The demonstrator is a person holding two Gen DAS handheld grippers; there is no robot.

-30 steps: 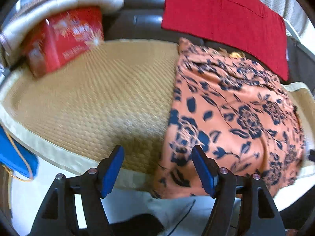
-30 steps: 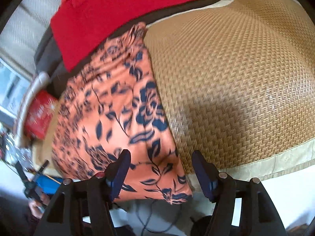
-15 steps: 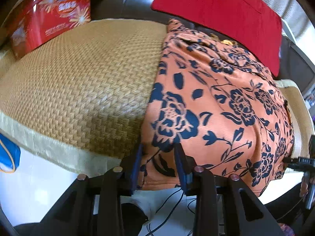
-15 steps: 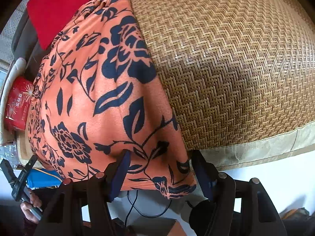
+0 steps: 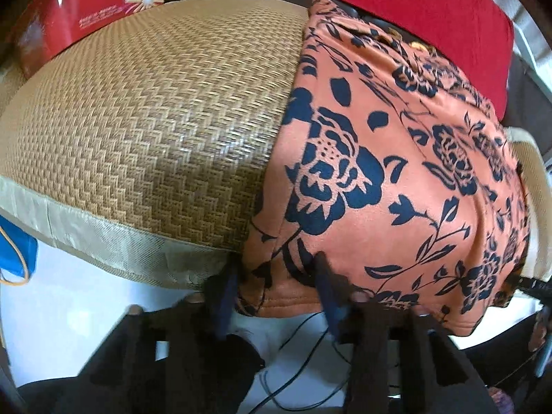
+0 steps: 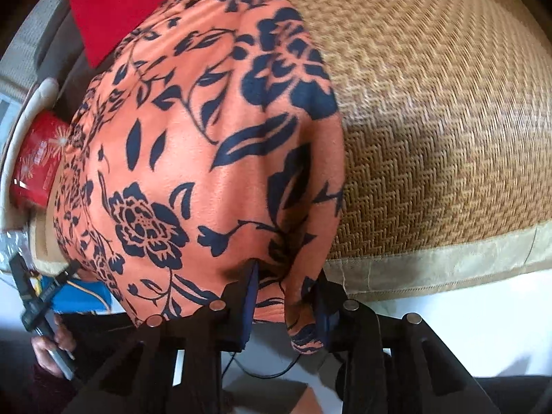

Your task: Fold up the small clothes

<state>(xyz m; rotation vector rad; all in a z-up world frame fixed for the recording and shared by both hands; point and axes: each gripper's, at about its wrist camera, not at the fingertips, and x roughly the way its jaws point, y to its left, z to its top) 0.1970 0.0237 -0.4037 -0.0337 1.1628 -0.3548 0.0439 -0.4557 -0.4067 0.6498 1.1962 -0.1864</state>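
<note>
Both grippers have dropped to the near hem of the orange floral garment (image 5: 396, 179) since the earlier frames, and their jaws have just been closing. Left gripper (image 5: 276, 286): jaws clamped on the hem's left corner, cloth bunched between the blue pads. Right gripper (image 6: 284, 296): jaws clamped on the right corner, 1 loose fold dangling below.

Garment lies flat along the woven mat (image 5: 148, 114), hem overhanging its taped front edge.

Risk, as I judge it: the right grip looks shallow, on gathered cloth, so a lift may shed a layer and skew the fold.

Fabric soft, matte, navy blooms; mat stiff, glossy herringbone; red cloth (image 5: 407, 10) behind.
</note>
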